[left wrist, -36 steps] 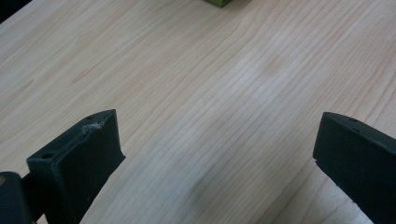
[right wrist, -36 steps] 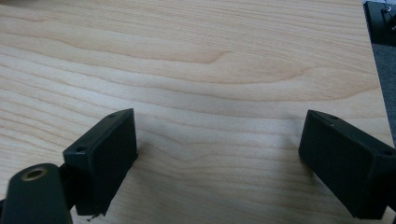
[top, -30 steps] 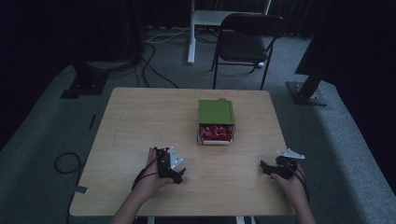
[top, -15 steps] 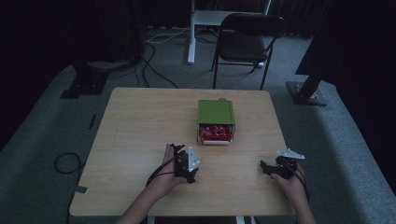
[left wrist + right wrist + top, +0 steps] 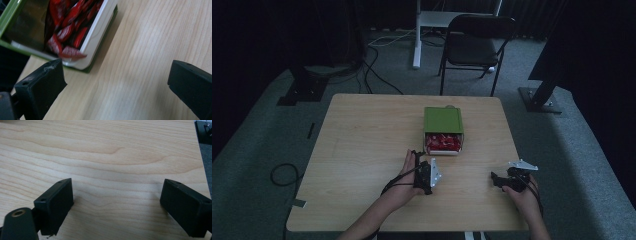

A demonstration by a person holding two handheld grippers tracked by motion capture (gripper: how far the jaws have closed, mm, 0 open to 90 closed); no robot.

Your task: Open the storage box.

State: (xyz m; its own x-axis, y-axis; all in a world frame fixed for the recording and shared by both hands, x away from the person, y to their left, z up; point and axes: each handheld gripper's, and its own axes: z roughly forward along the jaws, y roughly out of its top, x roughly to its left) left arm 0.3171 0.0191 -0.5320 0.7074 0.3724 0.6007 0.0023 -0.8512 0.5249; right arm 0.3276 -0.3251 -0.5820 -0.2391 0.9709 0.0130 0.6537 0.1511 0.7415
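A green-lidded box (image 5: 443, 120) lies near the middle of the wooden table (image 5: 362, 135), its white tray pulled partly out toward me and holding several red packets (image 5: 443, 143). My left gripper (image 5: 421, 170) sits just in front of and left of that tray, jaws wide open and empty. In the left gripper view the red packets (image 5: 72, 30) and the white tray rim (image 5: 100, 32) lie close beyond the jaws. My right gripper (image 5: 498, 181) rests near the table's front right, open over bare wood (image 5: 112, 170).
A dark folding chair (image 5: 477, 45) and a white stand (image 5: 417, 35) are behind the table. Black cables (image 5: 282, 172) trail on the grey floor at the left. A dark base plate (image 5: 539, 100) lies at the right.
My left gripper has moved to the right and forward, toward the open end of the box. The right gripper has stayed put.
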